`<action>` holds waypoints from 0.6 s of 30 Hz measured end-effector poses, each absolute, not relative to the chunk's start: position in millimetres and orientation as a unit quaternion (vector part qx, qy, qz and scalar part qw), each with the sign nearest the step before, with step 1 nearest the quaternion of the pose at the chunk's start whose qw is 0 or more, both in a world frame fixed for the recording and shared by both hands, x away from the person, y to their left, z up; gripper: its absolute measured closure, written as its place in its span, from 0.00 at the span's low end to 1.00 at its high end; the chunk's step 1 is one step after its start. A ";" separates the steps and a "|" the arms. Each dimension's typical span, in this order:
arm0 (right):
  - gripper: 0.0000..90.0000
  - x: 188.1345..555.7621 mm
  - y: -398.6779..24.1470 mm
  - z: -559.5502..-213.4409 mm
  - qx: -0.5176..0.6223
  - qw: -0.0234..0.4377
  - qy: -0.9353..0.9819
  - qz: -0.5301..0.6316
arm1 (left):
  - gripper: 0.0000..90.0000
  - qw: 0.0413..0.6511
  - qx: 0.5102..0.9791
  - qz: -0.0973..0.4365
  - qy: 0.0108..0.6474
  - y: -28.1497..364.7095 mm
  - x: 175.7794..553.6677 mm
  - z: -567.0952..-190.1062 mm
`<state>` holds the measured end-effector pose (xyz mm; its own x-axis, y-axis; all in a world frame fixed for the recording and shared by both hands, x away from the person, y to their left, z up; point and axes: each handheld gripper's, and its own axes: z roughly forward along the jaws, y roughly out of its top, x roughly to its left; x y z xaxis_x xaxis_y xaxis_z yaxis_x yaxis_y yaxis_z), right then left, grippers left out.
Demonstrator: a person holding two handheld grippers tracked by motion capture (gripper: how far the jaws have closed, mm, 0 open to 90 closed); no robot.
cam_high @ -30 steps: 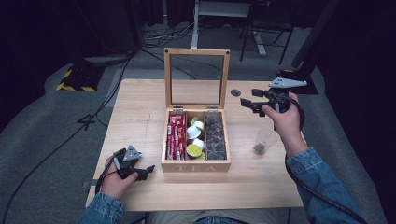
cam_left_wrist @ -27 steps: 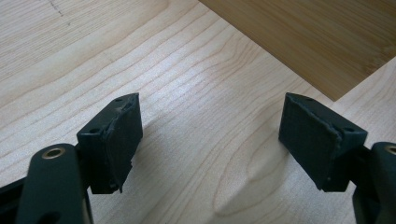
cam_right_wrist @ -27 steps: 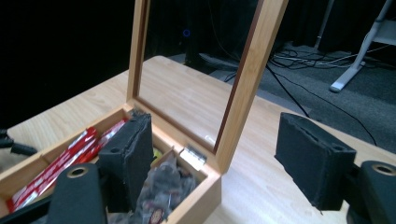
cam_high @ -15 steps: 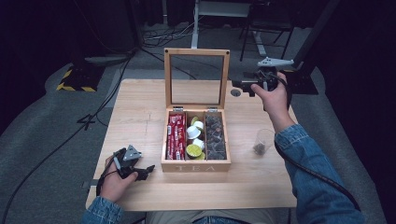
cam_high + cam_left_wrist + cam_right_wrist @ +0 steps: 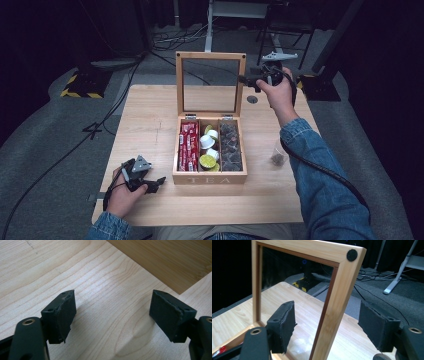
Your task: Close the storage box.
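A: So, from the high view, where is the right gripper point(image 5: 248, 80)?

B: Up at the raised lid point(image 5: 210, 83) of the tea box point(image 5: 210, 177), level with the lid's right upright near its top. The box stands mid-table point(image 5: 145, 120), its lid upright. The left gripper point(image 5: 159, 181) rests near the table's front edge, just left of the box.

A: And the left gripper view?

B: Its jaws stand wide apart over bare table wood, nothing between them. A corner of the box point(image 5: 170, 262) lies beyond them, clear of both pads.

A: The right gripper view?

B: The lid's point(image 5: 337, 302) right upright stands between the two jaws, closer to the left pad. Neither pad presses on it. The jaws are wide and have just been closing a little.
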<state>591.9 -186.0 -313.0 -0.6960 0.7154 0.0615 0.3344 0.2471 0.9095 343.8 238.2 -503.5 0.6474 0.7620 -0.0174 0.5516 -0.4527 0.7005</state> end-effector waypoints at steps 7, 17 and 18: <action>0.36 612.9 -183.8 -320.8 0.350 0.184 0.763 0.512 | 0.24 0.349 0.837 0.150 0.395 237.9 343.4 -503.8; 0.44 627.6 -172.1 -324.1 0.348 0.173 0.765 0.514 | 0.24 0.347 0.838 0.150 0.393 238.4 344.0 -503.4; 0.46 628.4 -171.0 -324.4 0.349 0.173 0.764 0.514 | 0.24 0.348 0.838 0.150 0.393 238.4 344.0 -503.4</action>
